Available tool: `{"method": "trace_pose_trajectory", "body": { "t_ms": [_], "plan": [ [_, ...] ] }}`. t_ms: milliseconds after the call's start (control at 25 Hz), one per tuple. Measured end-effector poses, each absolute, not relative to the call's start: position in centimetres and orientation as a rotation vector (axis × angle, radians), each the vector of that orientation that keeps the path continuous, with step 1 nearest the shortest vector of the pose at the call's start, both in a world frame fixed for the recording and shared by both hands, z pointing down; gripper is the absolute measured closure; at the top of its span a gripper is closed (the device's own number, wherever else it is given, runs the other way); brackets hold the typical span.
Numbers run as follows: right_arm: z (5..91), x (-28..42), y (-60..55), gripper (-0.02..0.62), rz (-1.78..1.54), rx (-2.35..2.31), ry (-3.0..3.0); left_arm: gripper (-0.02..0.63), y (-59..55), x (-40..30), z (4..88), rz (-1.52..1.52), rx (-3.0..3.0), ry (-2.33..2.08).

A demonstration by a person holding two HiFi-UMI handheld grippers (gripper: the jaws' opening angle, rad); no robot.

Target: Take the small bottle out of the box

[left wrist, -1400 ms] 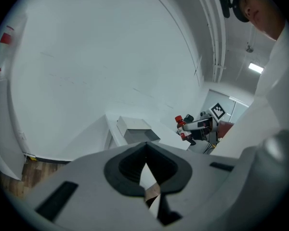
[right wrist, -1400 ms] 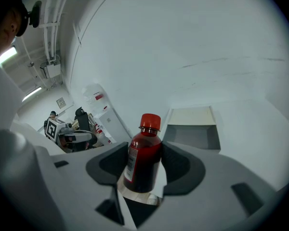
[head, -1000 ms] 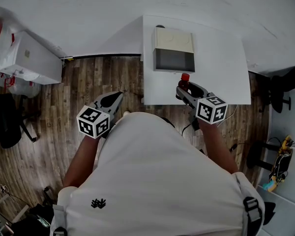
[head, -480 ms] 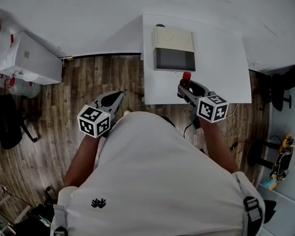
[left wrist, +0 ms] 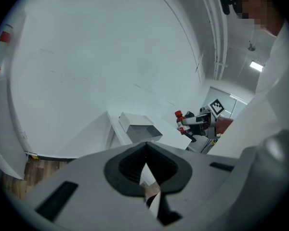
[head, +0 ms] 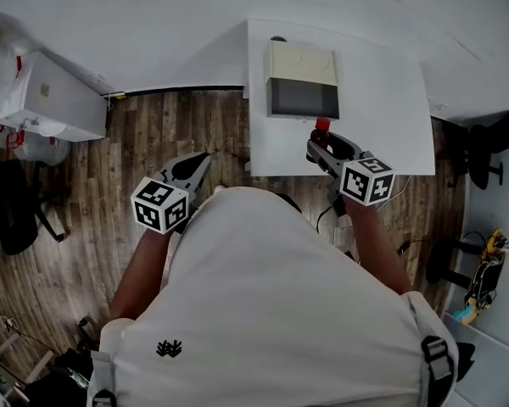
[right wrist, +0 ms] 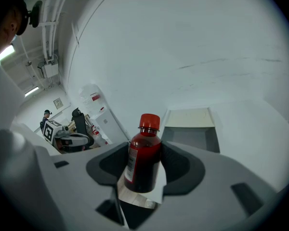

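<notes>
The right gripper (head: 320, 146) has its jaws clamped on the small bottle (right wrist: 143, 158), which stands upright, out of the box (head: 301, 79), at the near edge of the table (head: 390, 125). The left gripper (head: 197, 166) hangs over the floor (head: 85, 219), jaws together and empty

White table (head: 382, 100) on wooden floor (head: 153, 134); white cabinet (head: 51, 100) well left of table; black chair (head: 492, 142) right of table.
</notes>
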State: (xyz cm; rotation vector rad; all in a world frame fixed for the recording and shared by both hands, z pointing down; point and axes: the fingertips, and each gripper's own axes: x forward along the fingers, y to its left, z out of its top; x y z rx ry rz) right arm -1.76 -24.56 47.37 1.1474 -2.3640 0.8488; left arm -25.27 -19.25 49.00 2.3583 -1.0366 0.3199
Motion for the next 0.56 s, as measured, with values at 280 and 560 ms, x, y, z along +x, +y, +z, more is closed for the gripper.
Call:
{"method": "trace_pose_trajectory", "body": {
  "t_ms": [280, 560],
  "plan": [
    [47.5, -1.8, -25.3, 0.377, 0.849, 1.147, -2.351, 0.600, -19.9, -24.9, 49.0, 0.319, 2.358, -1.022],
    [47.4, -1.6, -26.3, 0.377, 0.841, 1.139, -2.343, 0.600, -20.6, -24.8, 49.0, 0.330, 2.358, -1.022]
  ]
}}
